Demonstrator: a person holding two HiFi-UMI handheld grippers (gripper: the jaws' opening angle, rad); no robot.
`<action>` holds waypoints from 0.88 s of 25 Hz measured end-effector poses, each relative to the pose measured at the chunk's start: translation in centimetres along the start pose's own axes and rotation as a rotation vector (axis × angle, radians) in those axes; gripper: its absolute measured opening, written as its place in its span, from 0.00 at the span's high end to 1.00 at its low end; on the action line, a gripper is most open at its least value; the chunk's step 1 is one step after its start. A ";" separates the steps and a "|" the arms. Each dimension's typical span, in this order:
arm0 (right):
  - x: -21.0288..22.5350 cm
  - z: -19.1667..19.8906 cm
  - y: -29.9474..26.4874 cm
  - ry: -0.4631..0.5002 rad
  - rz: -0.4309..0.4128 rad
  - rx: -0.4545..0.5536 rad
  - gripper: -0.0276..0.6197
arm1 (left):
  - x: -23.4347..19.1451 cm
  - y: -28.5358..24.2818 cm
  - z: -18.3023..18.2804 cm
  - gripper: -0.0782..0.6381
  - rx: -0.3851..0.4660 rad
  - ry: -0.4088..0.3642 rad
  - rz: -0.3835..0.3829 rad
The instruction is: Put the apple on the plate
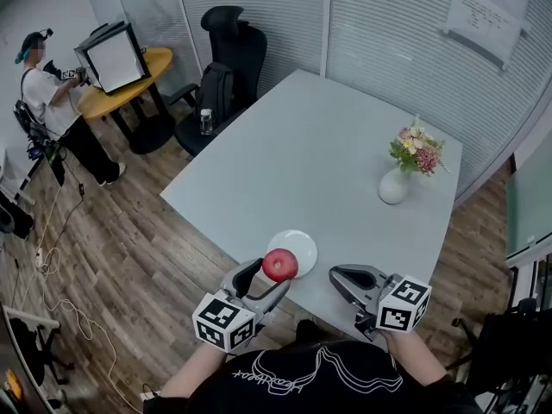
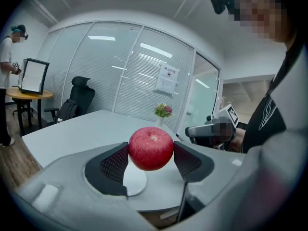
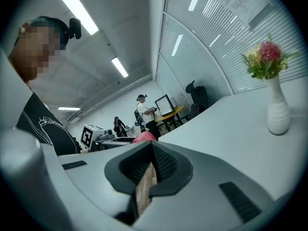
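Apple (image 1: 279, 265) in grip: our left claw (image 1: 269, 276) is clamped on the red fruit, one ribbed pad pressing each side, and we hold it over the near-left edge of the white plate (image 1: 304, 245). In the left gripper view the plate shows pale beneath and just behind the apple, close to the near edge of the grey surface (image 1: 328, 145). Our right claw (image 1: 338, 276) sits just to the right of the plate, low over the surface, its jaws drawn together with nothing between them. Farther along the surface, well apart from the plate, a white vase (image 1: 394, 186) stands upright with a small bunch of flowers (image 1: 417, 151). Beyond the far corner we see a black office chair (image 1: 235, 48), and a person (image 1: 43, 93) stands at a round yellow table (image 1: 129, 80).
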State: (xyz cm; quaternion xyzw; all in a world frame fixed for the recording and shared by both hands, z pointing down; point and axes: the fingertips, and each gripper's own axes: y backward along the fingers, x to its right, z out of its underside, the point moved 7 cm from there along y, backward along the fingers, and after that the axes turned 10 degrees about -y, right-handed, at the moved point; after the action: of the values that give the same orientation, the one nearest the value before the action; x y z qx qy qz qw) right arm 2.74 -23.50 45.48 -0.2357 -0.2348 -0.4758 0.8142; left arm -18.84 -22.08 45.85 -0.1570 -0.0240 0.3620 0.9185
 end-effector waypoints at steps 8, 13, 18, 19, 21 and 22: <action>2.6 -0.2 0.4 -0.032 0.035 -0.011 0.94 | -1.6 -4.2 2.3 0.47 -0.080 -0.042 -0.003; 3.9 0.0 0.7 -0.054 0.062 -0.013 0.94 | -2.3 -6.5 4.1 0.47 -0.124 -0.018 0.011; 6.0 0.5 1.0 -0.099 0.110 -0.028 0.94 | -3.1 -8.8 6.4 0.47 -0.181 -0.024 -0.001; 6.4 0.7 1.0 -0.107 0.119 -0.030 0.94 | -3.3 -9.2 6.8 0.47 -0.191 -0.025 0.001; 7.1 1.1 1.1 -0.117 0.135 -0.035 0.94 | -3.6 -10.0 7.5 0.47 -0.205 -0.026 0.003; 7.6 1.4 1.2 -0.123 0.147 -0.042 0.94 | -3.8 -10.3 7.9 0.47 -0.211 -0.026 0.002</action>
State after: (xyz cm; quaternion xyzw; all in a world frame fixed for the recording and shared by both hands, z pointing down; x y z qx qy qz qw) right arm 6.87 -27.15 50.99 -0.2981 -0.2564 -0.4042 0.8259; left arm -16.09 -29.57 56.74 -0.2483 -0.0737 0.3605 0.8961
